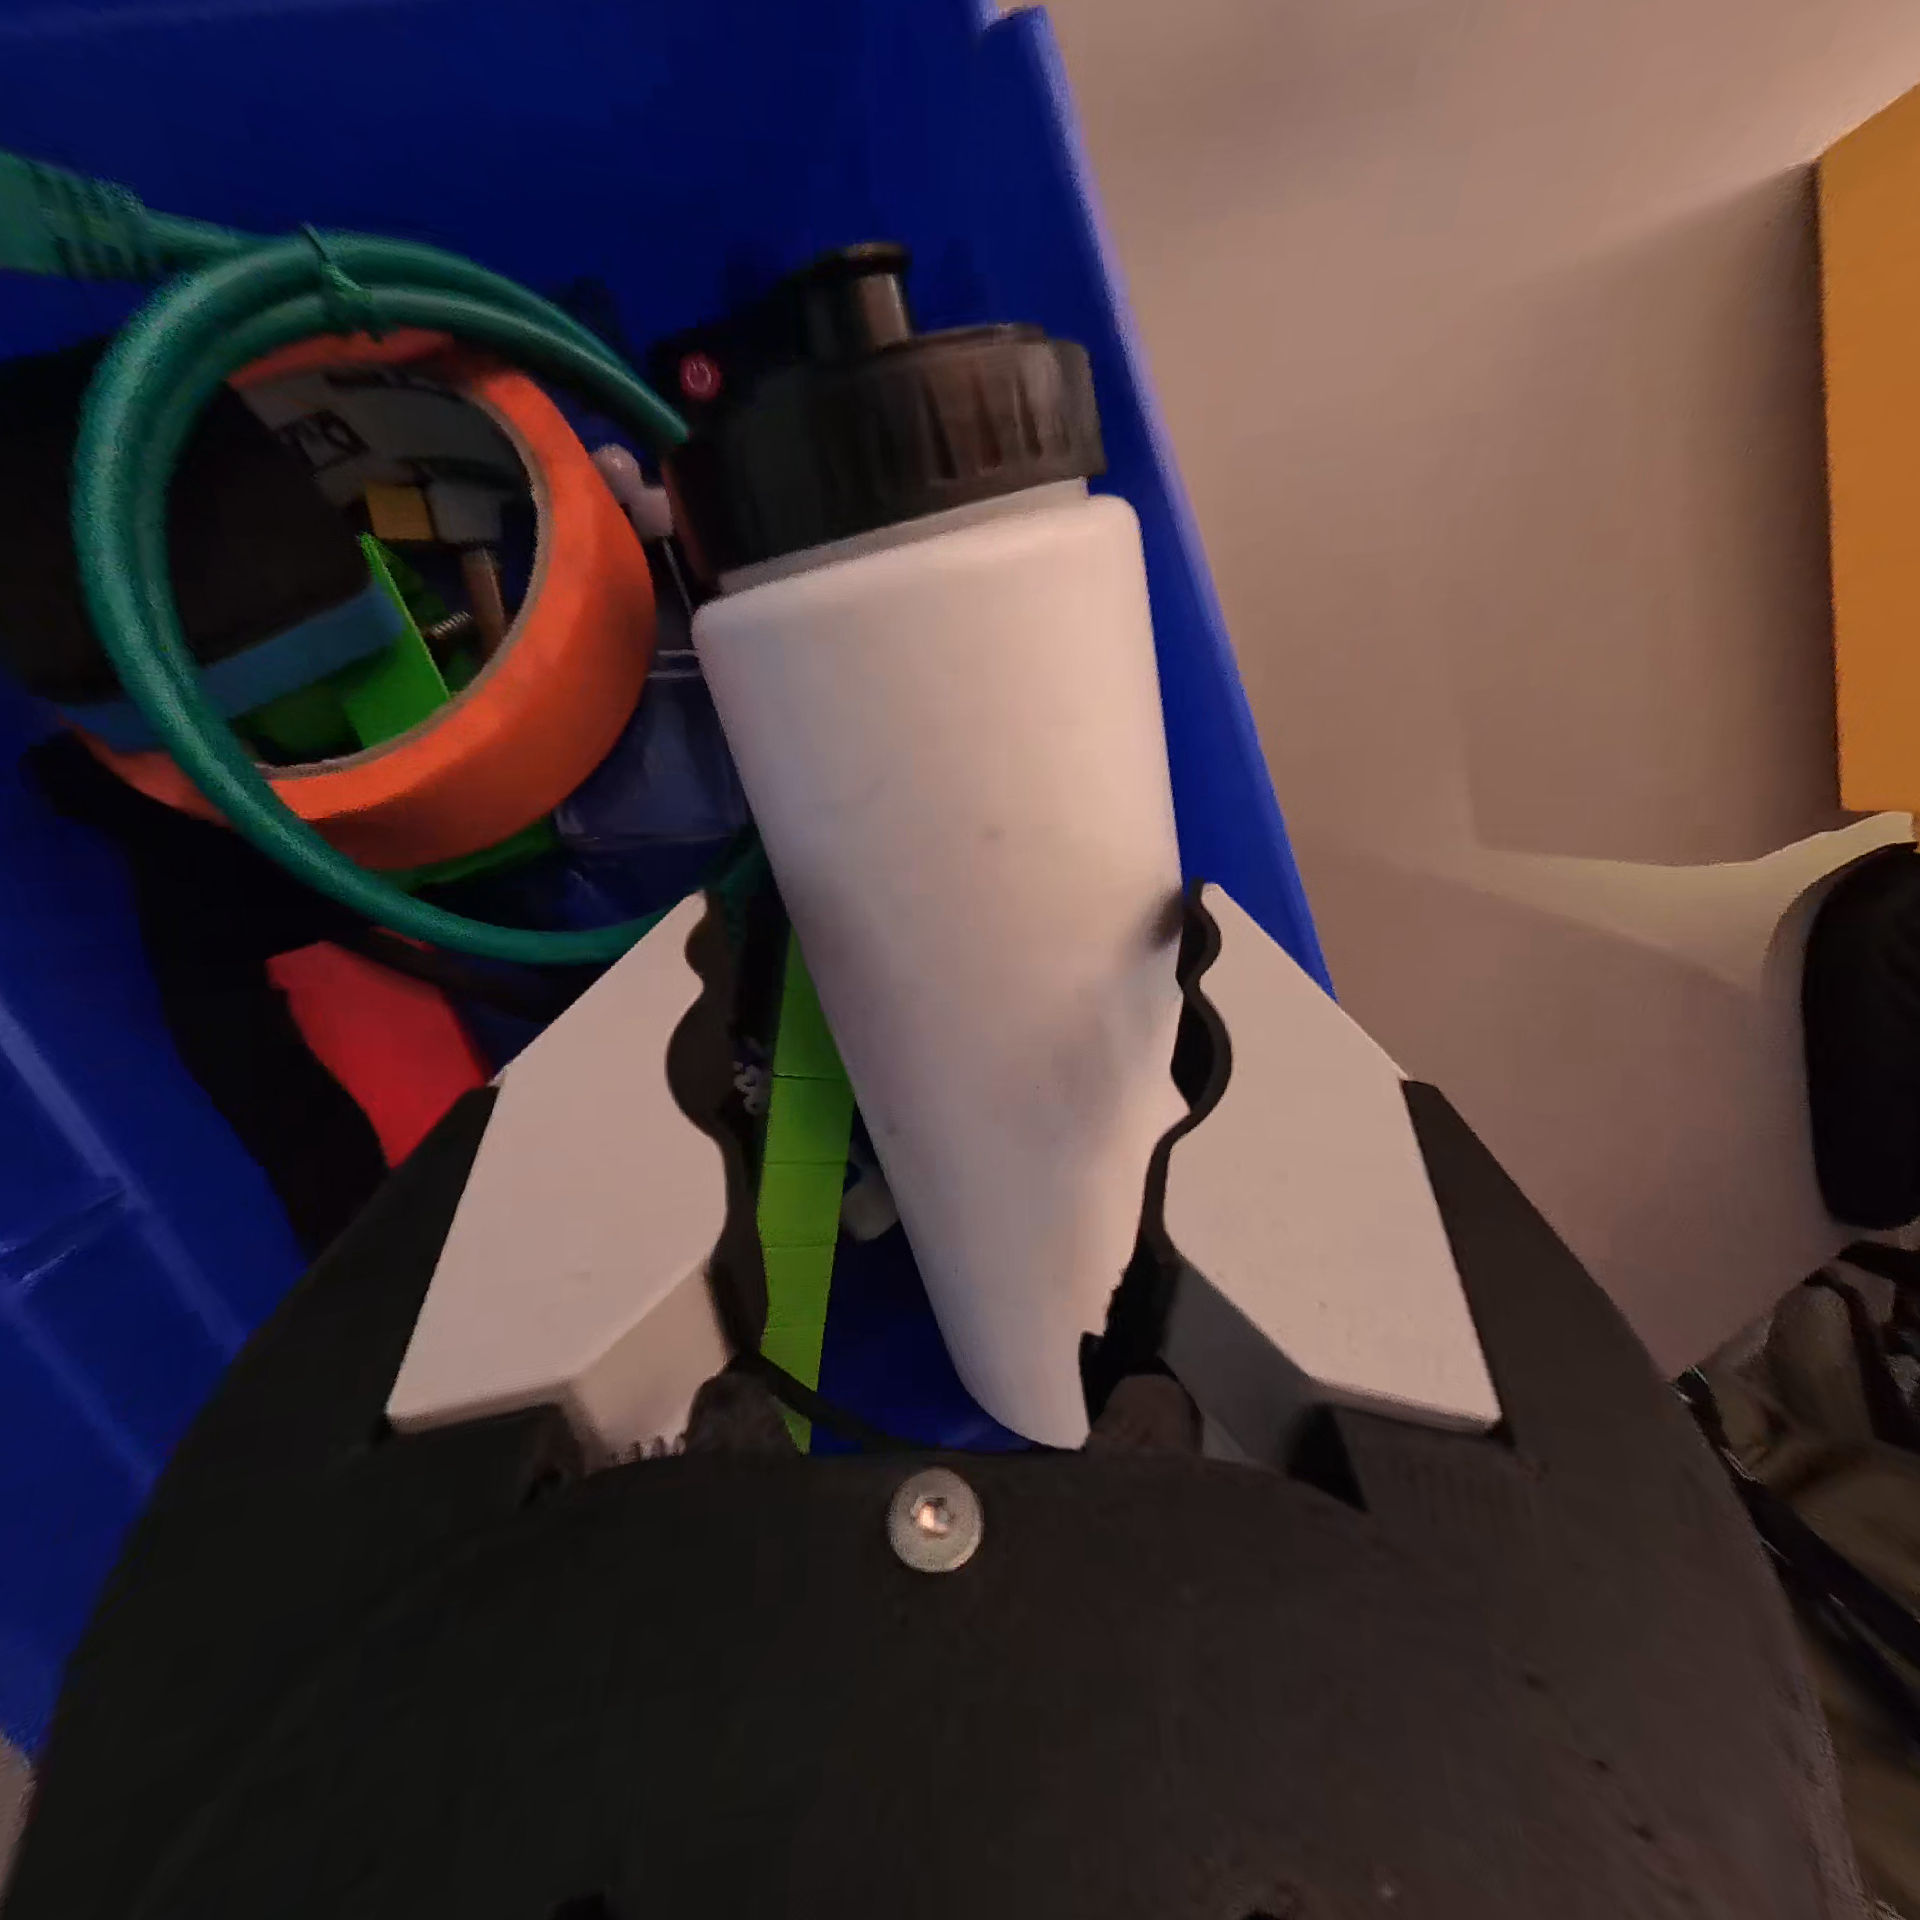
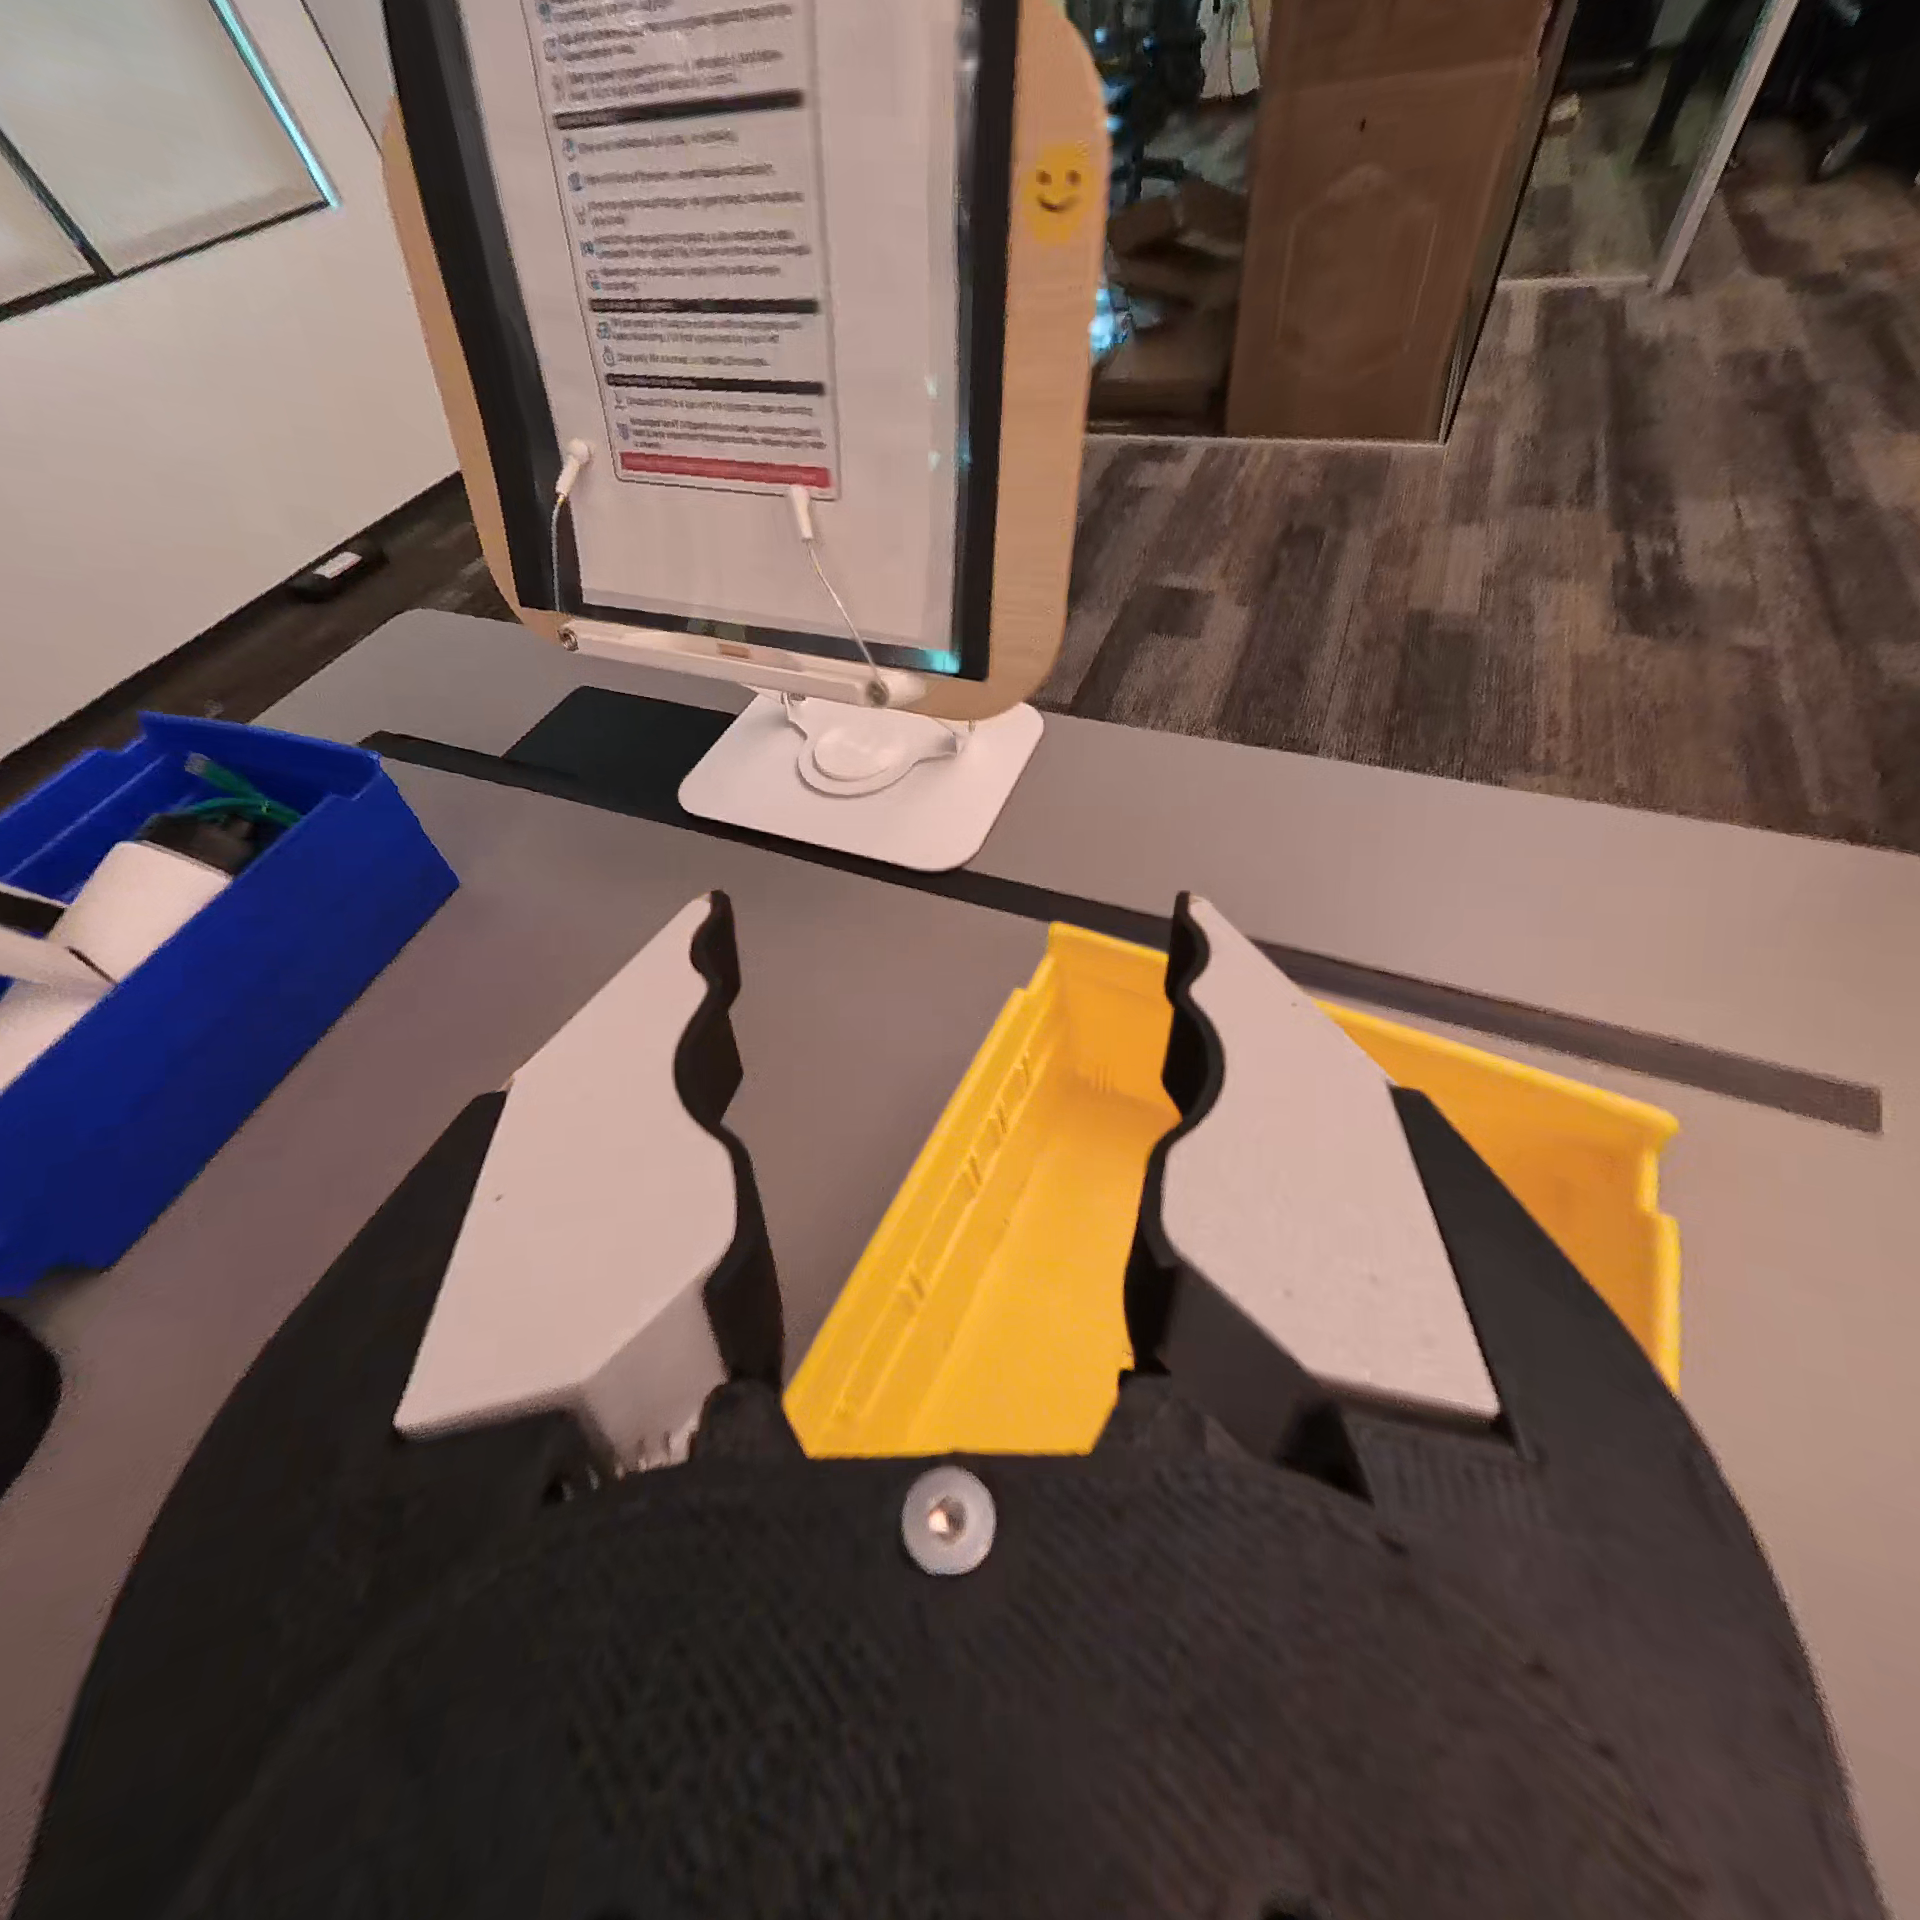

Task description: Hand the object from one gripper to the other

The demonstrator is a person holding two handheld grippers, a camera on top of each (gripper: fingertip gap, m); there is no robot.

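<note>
A white bottle (image 1: pixel 935 748) with a black cap lies tilted in the blue bin (image 1: pixel 520 125), cap pointing away from me. My left gripper (image 1: pixel 956 904) is open around the bottle's lower body. The right finger touches it and a gap shows beside the left finger. In the right wrist view the bottle (image 2: pixel 135 904) shows in the blue bin (image 2: pixel 208 1039) at the far left. My right gripper (image 2: pixel 951 904) is open and empty above the grey table (image 2: pixel 623 883), in front of an empty yellow bin (image 2: pixel 1558 1101).
The blue bin also holds an orange tape roll (image 1: pixel 561 623), a coiled green cable (image 1: pixel 156 644) and small green and red parts. A framed sheet on a white stand (image 2: pixel 862 790) stands at the table's back. A cardboard box (image 2: pixel 1351 208) stands on the floor beyond.
</note>
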